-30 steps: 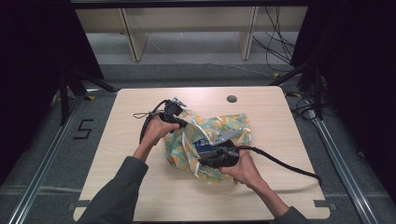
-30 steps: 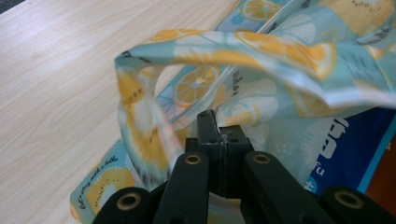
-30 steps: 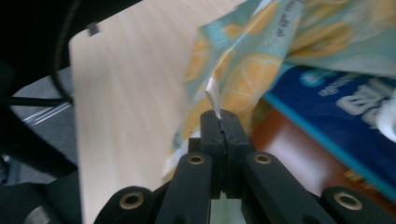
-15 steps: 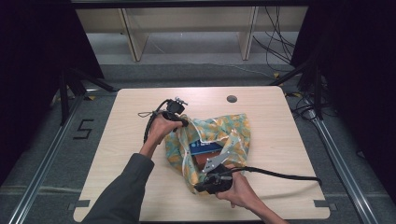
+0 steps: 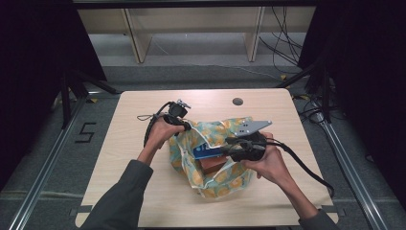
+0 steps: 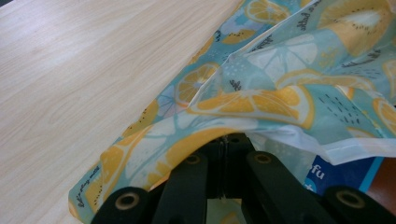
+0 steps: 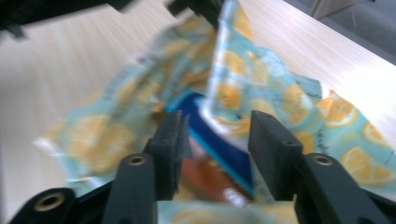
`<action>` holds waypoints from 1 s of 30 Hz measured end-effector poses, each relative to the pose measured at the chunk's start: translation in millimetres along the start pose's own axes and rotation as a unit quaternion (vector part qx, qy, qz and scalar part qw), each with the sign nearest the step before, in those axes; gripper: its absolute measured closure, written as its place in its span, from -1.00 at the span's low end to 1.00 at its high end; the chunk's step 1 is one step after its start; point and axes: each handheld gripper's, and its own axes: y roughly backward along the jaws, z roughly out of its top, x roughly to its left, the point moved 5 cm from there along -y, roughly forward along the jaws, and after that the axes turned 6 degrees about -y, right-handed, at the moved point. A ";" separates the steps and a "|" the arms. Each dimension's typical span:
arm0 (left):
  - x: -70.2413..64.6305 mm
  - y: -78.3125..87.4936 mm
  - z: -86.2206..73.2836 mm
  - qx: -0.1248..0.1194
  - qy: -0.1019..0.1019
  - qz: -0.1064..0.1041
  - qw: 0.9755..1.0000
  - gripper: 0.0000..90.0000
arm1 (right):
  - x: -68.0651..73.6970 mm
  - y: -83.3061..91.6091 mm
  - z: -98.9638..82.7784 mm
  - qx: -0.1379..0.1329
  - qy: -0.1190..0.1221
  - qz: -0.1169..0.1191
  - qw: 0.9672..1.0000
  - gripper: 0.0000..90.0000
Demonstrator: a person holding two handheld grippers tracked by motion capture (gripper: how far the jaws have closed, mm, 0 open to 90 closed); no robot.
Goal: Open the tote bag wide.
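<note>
A bag [image 5: 218, 179] printed with lemon slices lies open on the wooden table [image 5: 134, 158]. Inside it are a blue box [image 5: 207, 150] and a brown item [image 5: 211, 165]. My left gripper [image 5: 184, 125] is shut on the bag's far-left rim [image 6: 243, 105] and holds it up; the fabric runs between its jaws [image 6: 227, 140]. My right gripper [image 5: 230, 143] hovers over the bag's mouth. Its jaws have just been opening and now stand apart [image 7: 217, 123]. The blue box [image 7: 219, 140] and a fold of the bag [image 7: 229, 93] lie beyond the gap, blurred.
A dark round hole [image 5: 238, 101] sits near the table's far edge. The right gripper's cable [image 5: 306, 167] trails off to the near right. Bare tabletop lies left of the bag [image 6: 79, 70]. Pale shelving [image 5: 191, 28] stands on the floor behind the table.
The right gripper drew toward the near side of the bag, then rose over its mouth, and its jaws came apart. The left gripper kept its hold and stayed put.
</note>
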 end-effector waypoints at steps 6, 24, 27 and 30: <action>-3.4 1.3 0.3 -0.001 0.002 -0.009 1.000 0.96 | -7.5 -42.6 -1.1 0.030 0.026 -0.018 0.999 -0.06; -15.6 4.2 0.4 -0.004 -0.019 -0.024 1.000 0.94 | -15.3 -88.3 -4.5 0.084 0.034 -0.049 0.995 0.92; -18.3 6.3 -1.3 -0.004 -0.030 -0.026 0.999 0.94 | -20.2 -79.0 5.3 0.059 0.024 -0.039 0.997 0.99; -21.5 8.5 -5.1 0.002 -0.046 -0.029 0.999 0.94 | -31.7 -61.6 23.3 0.009 0.003 -0.037 0.999 1.00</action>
